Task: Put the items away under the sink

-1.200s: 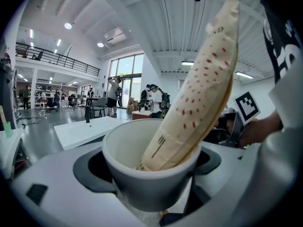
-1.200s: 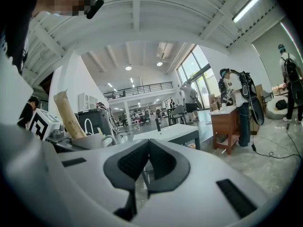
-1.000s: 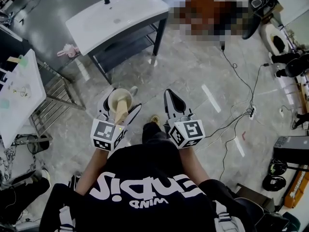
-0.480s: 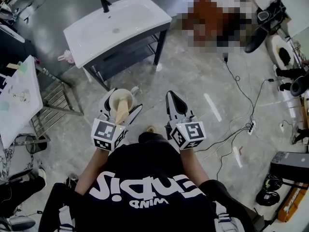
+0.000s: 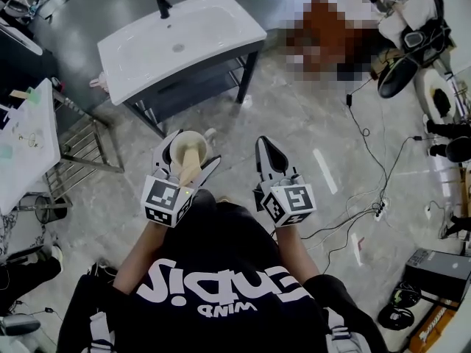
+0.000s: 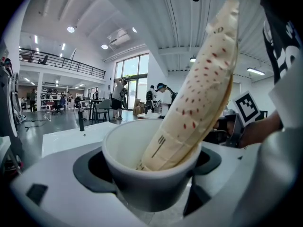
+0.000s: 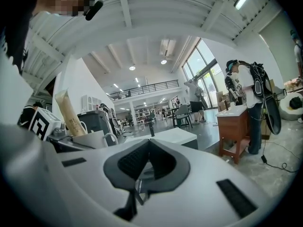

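A white rectangular sink basin (image 5: 180, 39) on a dark metal stand rests on the grey tile floor (image 5: 294, 123) of a bright hall, apart from both grippers. The left gripper (image 5: 185, 144) clamps a white round cup (image 6: 151, 174) holding a leaning cream, red-dotted tube (image 6: 199, 93) (toothpaste, perhaps). The right gripper (image 7: 147, 148) has its jaws together on nothing.

black short-sleeve tee (image 5: 221, 278), big white lettering (image 5: 221, 291). just ahead of tee: white left gripper (image 5: 190, 150), right gripper (image 5: 266, 151), dark pads (image 7: 125, 163), checker-marked cubes (image 5: 163, 201).
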{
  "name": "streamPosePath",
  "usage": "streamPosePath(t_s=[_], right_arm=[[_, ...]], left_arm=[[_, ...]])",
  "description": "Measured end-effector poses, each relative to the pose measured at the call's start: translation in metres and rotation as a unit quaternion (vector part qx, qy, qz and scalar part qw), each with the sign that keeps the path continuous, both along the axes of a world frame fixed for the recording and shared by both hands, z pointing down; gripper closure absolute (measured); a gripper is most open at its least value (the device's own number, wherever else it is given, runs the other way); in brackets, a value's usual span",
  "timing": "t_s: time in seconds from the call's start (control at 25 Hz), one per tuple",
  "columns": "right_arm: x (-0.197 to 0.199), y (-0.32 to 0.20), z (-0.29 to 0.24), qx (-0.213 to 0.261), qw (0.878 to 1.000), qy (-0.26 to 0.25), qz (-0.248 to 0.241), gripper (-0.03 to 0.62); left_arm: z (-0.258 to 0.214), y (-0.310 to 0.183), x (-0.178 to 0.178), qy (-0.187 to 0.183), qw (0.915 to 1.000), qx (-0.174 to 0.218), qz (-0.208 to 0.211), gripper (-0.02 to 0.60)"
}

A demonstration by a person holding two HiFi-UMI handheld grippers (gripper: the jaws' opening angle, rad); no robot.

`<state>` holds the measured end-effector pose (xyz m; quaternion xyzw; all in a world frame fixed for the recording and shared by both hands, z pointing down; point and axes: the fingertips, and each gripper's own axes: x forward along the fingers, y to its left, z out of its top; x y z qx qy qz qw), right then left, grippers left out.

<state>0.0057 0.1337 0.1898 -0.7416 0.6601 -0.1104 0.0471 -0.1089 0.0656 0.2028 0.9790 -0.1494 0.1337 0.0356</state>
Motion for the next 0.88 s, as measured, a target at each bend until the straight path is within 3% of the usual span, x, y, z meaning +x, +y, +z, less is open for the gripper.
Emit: streamPosePath(t_s=[0.88], right_arm=[[0.070,-0.067,0.006,-0.009,1.000,0.001,0.004,0.576]], left_arm=[[0.007,-0.061,0.084,-0.002,0.9997,-0.003,0.025,0.112]])
